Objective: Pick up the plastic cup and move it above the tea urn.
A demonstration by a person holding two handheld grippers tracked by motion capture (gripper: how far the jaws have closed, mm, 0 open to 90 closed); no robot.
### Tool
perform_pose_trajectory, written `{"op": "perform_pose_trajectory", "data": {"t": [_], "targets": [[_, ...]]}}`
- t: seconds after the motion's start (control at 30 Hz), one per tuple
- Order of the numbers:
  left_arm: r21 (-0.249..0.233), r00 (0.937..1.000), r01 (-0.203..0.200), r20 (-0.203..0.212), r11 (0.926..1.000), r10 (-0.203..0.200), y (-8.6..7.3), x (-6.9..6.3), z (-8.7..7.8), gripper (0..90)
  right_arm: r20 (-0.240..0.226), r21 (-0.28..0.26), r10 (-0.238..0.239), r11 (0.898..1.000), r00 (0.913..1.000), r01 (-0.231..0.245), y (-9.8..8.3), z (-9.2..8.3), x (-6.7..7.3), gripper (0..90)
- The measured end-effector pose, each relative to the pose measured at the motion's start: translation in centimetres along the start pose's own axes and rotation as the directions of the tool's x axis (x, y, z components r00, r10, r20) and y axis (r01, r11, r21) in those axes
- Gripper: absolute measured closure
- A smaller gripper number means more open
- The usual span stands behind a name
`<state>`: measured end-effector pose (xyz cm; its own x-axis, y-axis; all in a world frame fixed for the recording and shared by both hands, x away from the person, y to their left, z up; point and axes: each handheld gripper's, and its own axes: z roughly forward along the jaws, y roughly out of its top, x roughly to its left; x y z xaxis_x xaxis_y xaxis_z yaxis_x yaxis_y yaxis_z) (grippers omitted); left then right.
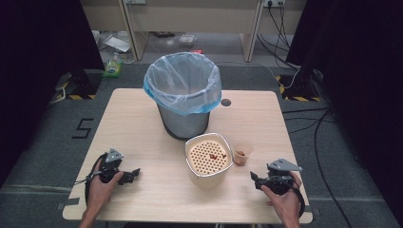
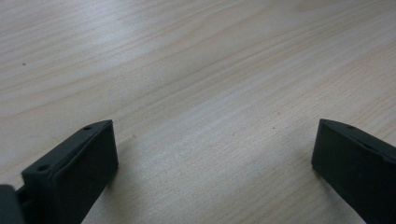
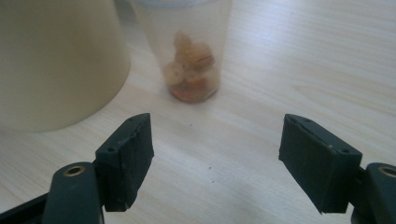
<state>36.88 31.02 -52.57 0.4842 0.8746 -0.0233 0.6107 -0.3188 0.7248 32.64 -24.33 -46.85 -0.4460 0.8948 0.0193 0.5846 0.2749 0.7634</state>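
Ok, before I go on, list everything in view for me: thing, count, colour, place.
table: one, light wood, centre.
bin: one, grey with a pale blue bag liner, far middle of the table.
container: one, cream, perforated insert on top with a few brown bits, in front of the bin.
cup: one, clear plastic, brownish scraps inside, just right of the container.
floor clutter: several items, mixed colours, beyond the table.
left gripper: one, black, open, near left of the table.
right gripper: one, black, open, near right, aimed at the cup.
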Motion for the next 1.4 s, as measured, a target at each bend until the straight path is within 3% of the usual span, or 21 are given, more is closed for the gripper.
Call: {"op": "perform_pose_trajectory", "data": {"t": [0.27, 0.6, 0.73, 1.17, 1.4], "targets": [[-0.001, 1.0000, 0.002, 0.000, 1.0000, -0.002, 0.0, 0.0, 0.0, 0.0, 0.019, -0.057, -0.004, 0.998, 0.9998, 0.005, 2.8, -1.5, -1.0, 28.7], [0.001, 1.0000, -0.001, 0.000, 1.0000, 0.001, 0.0, 0.0, 0.0, 0.0, 0.016, -0.090, -0.022, 0.996, 0.9996, 0.024, 6.4, -1.0, -0.7, 29.2], [0.002, 1.0000, -0.001, 0.000, 1.0000, 0.001, 0.0, 0.0, 0.0, 0.0, 0.011, -0.089, -0.013, 0.996, 0.9999, 0.014, 7.2, -0.5, -0.6, 29.5], [0.001, 1.0000, -0.001, 0.000, 1.0000, 0.001, 0.0, 0.0, 0.0, 0.0, 0.005, -0.046, -0.061, 0.997, 0.9981, 0.061, 9.0, 2.9, -0.7, 44.4], [0.001, 1.0000, -0.001, 0.000, 1.0000, 0.001, 0.0, 0.0, 0.0, 0.0, -0.002, -0.032, -0.081, 0.996, 0.9967, 0.081, 9.4, 3.7, -0.6, 50.5]]}}
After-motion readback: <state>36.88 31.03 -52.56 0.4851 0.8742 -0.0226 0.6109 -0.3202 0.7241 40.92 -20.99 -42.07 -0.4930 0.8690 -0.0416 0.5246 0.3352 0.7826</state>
